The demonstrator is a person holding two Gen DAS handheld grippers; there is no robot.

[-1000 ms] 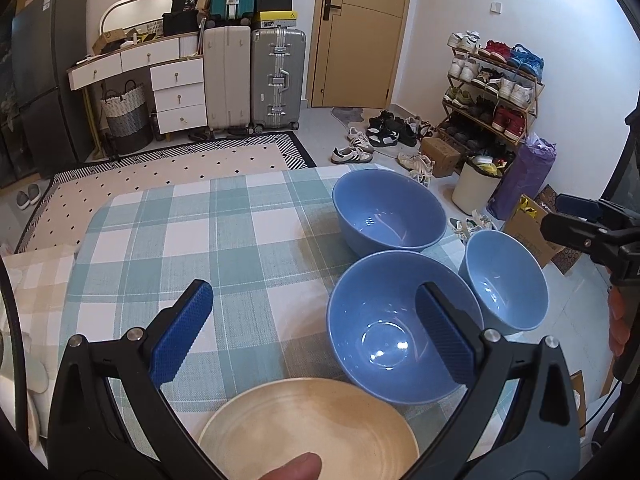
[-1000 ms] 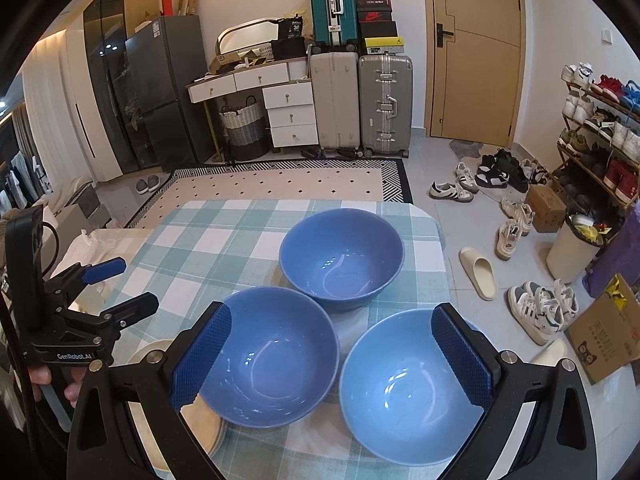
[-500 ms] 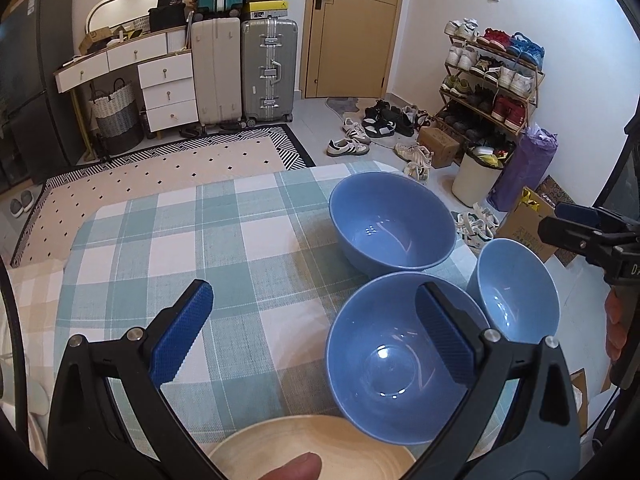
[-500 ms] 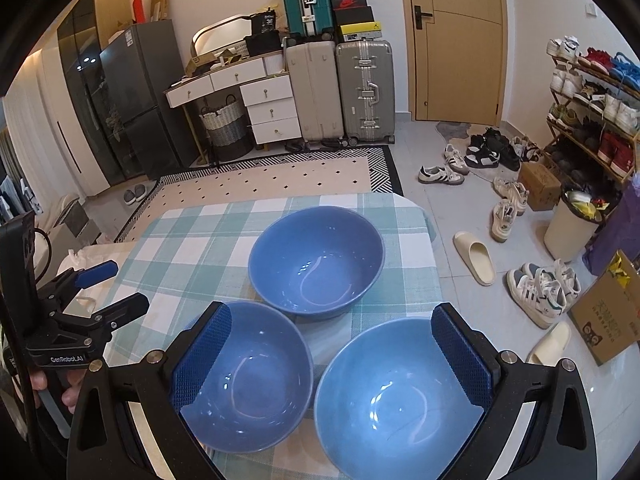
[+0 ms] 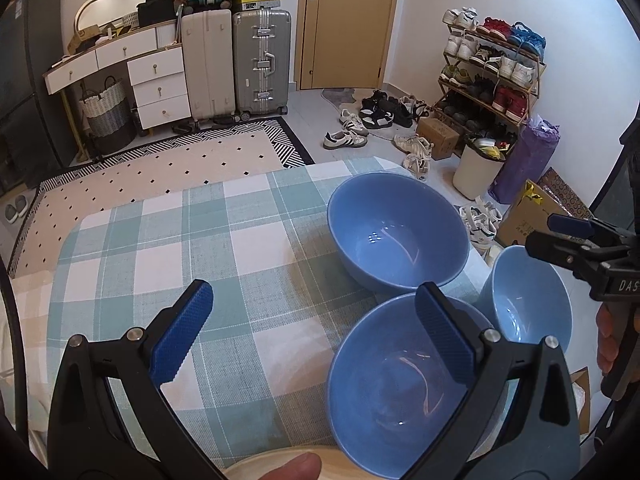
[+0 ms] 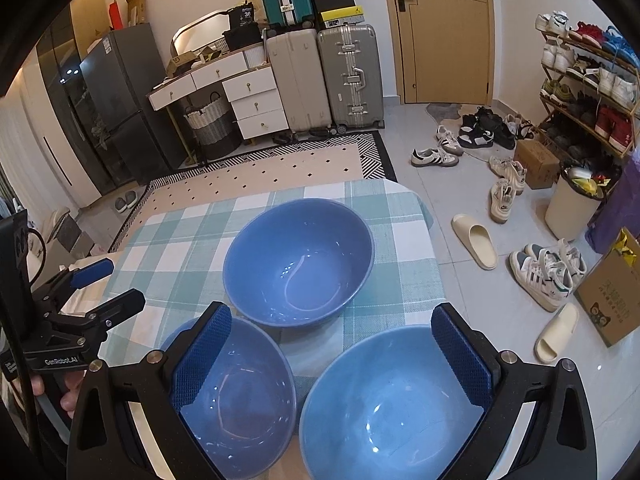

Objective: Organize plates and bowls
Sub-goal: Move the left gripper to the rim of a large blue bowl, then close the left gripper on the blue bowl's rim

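As the two tools advance over the table: both views have slid forward in the last second, and the three bowls now sit lower and larger in each.
Left gripper (image 5: 312,312): jaws spread wide, nothing between them; its right pad overlaps the rim of the near-left bowl (image 5: 392,380) in the view, though contact cannot be confirmed.
Right gripper (image 6: 330,332): jaws likewise spread and empty, framing the near-right bowl (image 6: 384,400) from above.
Cream plate (image 5: 256,470): a second ago it filled the foot of the left wrist view; only a sliver of rim remains, with a thumb (image 5: 292,468) resting on it.
Meaning of the change: attention appears to have passed from the plate to the bowls; nesting them is probably the step in hand, and no bowl has yet been gripped or lifted.
Far bowl (image 6: 298,256): deep blue, upright, empty apart from light glints, standing on the checked tablecloth (image 5: 200,240) towards its far right corner.
Near-left bowl: deep blue, upright, empty, just beside the far bowl and nearest the plate.
Near-right bowl: paler blue, upright, empty, at the table's right edge; how fully the table supports it cannot be told.
Arrangement: the three bowls form a tight triangle, rims close together, none stacked.
Progress: judged early, since every bowl stands alone.
Risk: a glazed rim may slip between the pads, and the edge bowl has little margin.
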